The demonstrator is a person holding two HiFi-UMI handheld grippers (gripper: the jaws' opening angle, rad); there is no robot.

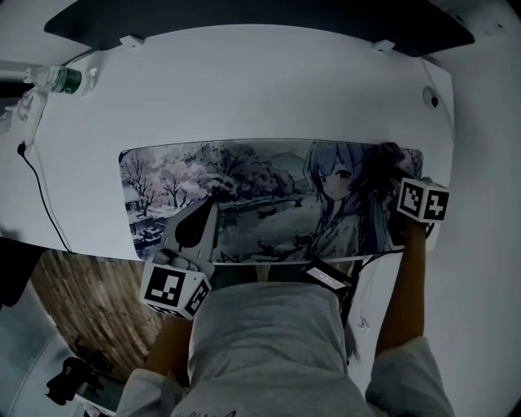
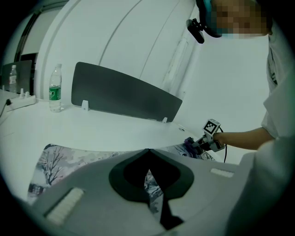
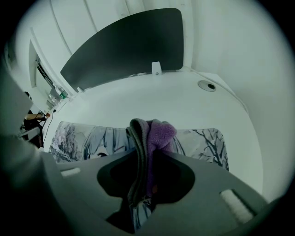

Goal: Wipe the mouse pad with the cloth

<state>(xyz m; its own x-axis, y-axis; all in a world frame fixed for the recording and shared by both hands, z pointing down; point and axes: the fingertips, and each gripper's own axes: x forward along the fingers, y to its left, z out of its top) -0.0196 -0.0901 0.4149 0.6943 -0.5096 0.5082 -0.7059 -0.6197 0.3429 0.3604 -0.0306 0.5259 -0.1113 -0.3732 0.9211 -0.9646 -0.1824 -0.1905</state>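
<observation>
**Cloth at the pad's right end, left gripper closed and empty**

A white bench (image 1: 244, 89) carries a long mouse pad (image 1: 269, 199) printed with a snowy scene and a drawn figure. A dark divider panel (image 1: 244, 20) stands along the far edge. A water bottle (image 1: 59, 80) stands upright at the far left, well apart from the pad, and a thin black cable (image 1: 41, 195) trails down the left side. A round port (image 1: 429, 98) sits near the far right corner. Nothing lies on the pad between the two grippers.

The person's grey shirt covers the pad's near middle edge. A small dark object (image 1: 330, 277) there is too dim to identify.

The right gripper (image 1: 399, 187) clamps a bunched purple cloth (image 1: 383, 167) between its jaws, the folds standing up above them, over the pad's far right end. The left gripper (image 1: 207, 213) hangs over the pad's near left part, jaws together at the tips with nothing in them. Whether it touches the pad cannot be told.
</observation>
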